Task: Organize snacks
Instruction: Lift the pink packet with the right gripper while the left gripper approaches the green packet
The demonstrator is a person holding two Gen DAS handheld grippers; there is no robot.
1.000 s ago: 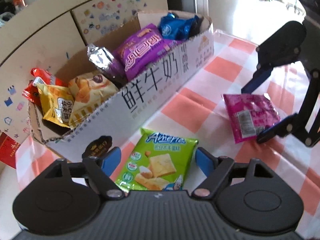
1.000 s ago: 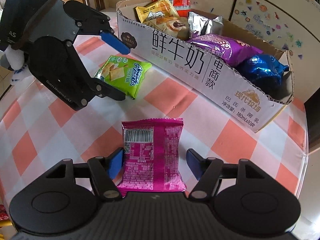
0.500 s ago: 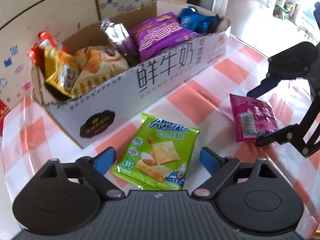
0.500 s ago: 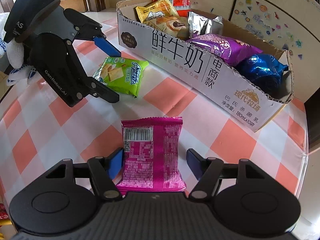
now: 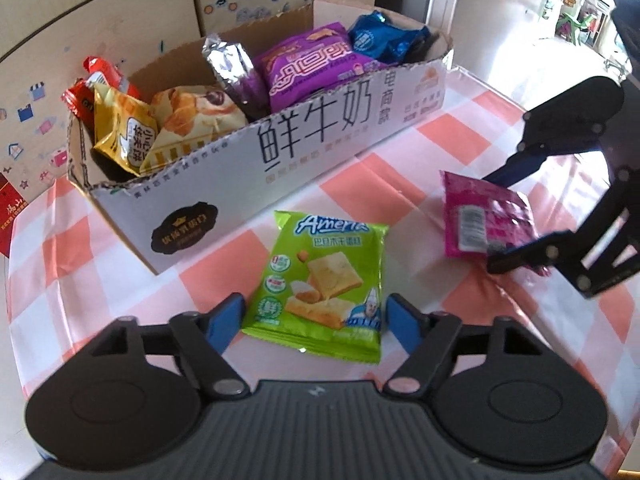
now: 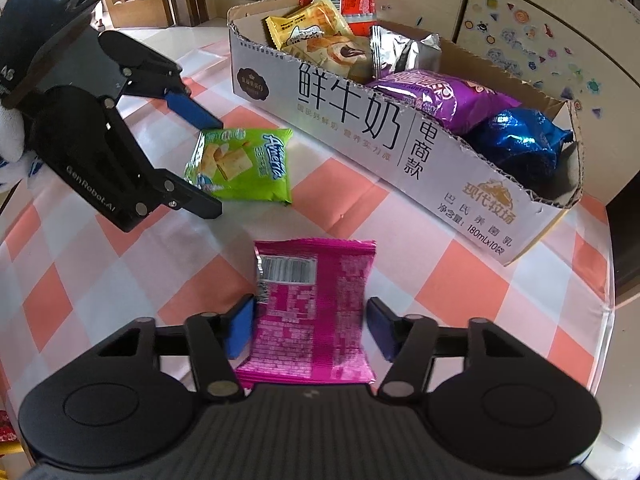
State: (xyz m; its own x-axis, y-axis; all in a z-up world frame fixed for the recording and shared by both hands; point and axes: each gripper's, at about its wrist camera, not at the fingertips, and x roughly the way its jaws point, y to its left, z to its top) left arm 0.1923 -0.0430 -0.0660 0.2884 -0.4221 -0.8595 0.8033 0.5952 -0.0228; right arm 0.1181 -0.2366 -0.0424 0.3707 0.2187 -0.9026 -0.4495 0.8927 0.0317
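A green biscuit packet (image 5: pixel 320 280) lies flat on the checked tablecloth in front of the cardboard box (image 5: pixel 320 140). My left gripper (image 5: pixel 314 316) straddles it with jaws closing, the blue pads just beside its edges and the packet undeformed. To the right, a pink packet (image 6: pixel 310 312) sits between the pads of my right gripper (image 6: pixel 310 328), whose jaws are closing and squeeze its sides so that it buckles. The right wrist view shows the left gripper (image 6: pixel 216 166) around the green packet (image 6: pixel 240 168).
The long box (image 6: pixel 360 120) holds several snack bags: red, yellow, silver, purple (image 6: pixel 440 96) and blue (image 6: pixel 520 140). A cupboard with stickers (image 5: pixel 100 20) stands behind it. The table's edge (image 6: pixel 608 308) runs close on the right.
Both grippers' jaws have narrowed onto their packets. The pink packet is now pinched and slightly buckled. The left gripper rolled a little, so the box looks more level.
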